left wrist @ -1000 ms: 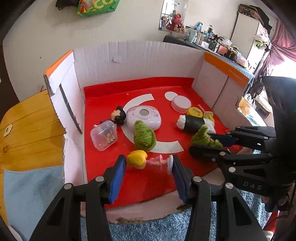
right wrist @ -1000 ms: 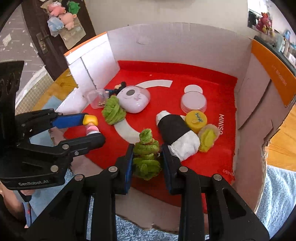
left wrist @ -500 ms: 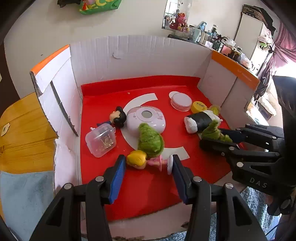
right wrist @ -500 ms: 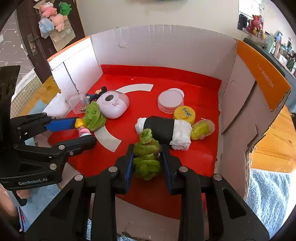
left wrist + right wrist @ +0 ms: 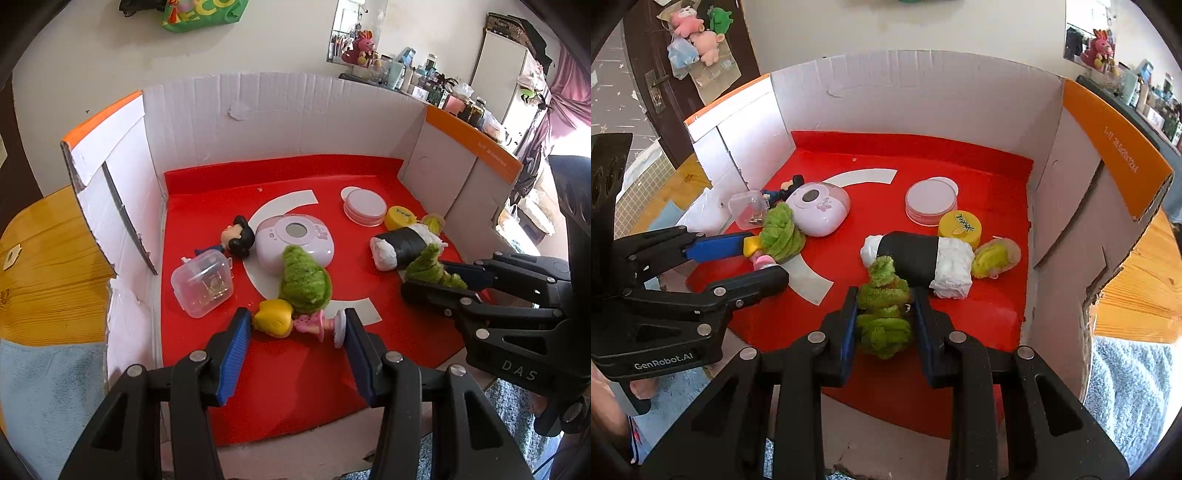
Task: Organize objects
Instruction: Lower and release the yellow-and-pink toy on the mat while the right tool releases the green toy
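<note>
My left gripper (image 5: 293,325) is shut on a small doll with yellow hair and a pink dress (image 5: 291,322), held low over the red floor of the cardboard box (image 5: 258,114); it also shows in the right wrist view (image 5: 757,254). My right gripper (image 5: 884,314) is shut on a green fuzzy plush (image 5: 884,310), seen in the left wrist view too (image 5: 430,267). It sits just in front of the black-and-white sushi roll plush (image 5: 919,262).
In the box lie another green plush (image 5: 303,277), a pink-white round device (image 5: 295,240), a dark-haired figure (image 5: 238,238), a clear plastic case (image 5: 203,286), a white round lid (image 5: 364,205), a yellow cap (image 5: 960,223) and a yellow-green plush (image 5: 995,256). White cardboard walls surround three sides.
Both grippers have moved forward into the box with their toys held. The doll is now beside the lying green plush; the held plush is close to the sushi roll.
</note>
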Tool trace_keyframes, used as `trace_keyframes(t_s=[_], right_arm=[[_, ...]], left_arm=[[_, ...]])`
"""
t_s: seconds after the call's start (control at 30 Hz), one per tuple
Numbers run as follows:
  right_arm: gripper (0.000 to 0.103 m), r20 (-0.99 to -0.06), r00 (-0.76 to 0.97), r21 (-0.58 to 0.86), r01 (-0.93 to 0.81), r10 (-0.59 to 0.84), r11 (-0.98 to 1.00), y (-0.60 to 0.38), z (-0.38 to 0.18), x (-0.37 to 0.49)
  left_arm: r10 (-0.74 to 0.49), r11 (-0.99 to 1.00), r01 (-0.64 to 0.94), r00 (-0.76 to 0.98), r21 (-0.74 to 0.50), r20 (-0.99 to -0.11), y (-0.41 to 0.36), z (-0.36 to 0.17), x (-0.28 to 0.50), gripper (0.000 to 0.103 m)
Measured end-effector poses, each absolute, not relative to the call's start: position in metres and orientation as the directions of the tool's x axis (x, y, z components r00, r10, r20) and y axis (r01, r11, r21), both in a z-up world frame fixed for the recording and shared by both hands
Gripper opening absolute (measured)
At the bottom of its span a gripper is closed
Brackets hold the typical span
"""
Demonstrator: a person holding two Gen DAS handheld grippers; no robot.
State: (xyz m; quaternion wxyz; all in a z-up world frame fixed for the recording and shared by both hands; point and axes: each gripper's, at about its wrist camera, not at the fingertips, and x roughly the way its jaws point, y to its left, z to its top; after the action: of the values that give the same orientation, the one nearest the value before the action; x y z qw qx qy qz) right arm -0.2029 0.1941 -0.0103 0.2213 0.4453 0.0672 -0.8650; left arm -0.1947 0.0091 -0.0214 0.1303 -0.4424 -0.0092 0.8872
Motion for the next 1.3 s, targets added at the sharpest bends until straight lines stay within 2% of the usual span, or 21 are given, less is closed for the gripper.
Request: trace_keyframes(t_s=[0.4,0.63,0.93,0.97,1.1,1.3], right_arm=[[0.027,-0.800,-0.501,0.086,0.449,-0.330,-0.890,0.192,-0.009,-0.203],[0.028,-0.801,-0.499,0.087,0.450,-0.332,-0.889,0.192,-0.007,-0.201],[0.030,-0.799,-0.510,0.069,0.449,-0.319,-0.891,0.191,-0.005,-0.195],[0.031,-0.798,-0.512,0.068,0.449,-0.319,-0.891,0.191,-0.005,-0.194],[0.050,-0.792,-0.517,0.068,0.457,-0.326,-0.887,0.189,-0.003,-0.192],[0.052,-0.787,-0.528,0.053,0.455,-0.318,-0.889,0.190,-0.001,-0.188]], left_arm=[[0.246,-0.965,-0.223,-0.574,-0.140,-0.781,0.008,-0.021,-0.196,0.053],[0.251,-0.963,-0.231,-0.575,-0.140,-0.778,0.010,-0.020,-0.196,0.061],[0.254,-0.963,-0.230,-0.581,-0.144,-0.773,0.012,-0.018,-0.192,0.063],[0.256,-0.962,-0.231,-0.583,-0.144,-0.771,0.012,-0.017,-0.191,0.064],[0.253,-0.962,-0.237,-0.595,-0.135,-0.763,0.014,-0.013,-0.186,0.068],[0.247,-0.963,-0.240,-0.605,-0.123,-0.757,0.014,-0.009,-0.179,0.068]])
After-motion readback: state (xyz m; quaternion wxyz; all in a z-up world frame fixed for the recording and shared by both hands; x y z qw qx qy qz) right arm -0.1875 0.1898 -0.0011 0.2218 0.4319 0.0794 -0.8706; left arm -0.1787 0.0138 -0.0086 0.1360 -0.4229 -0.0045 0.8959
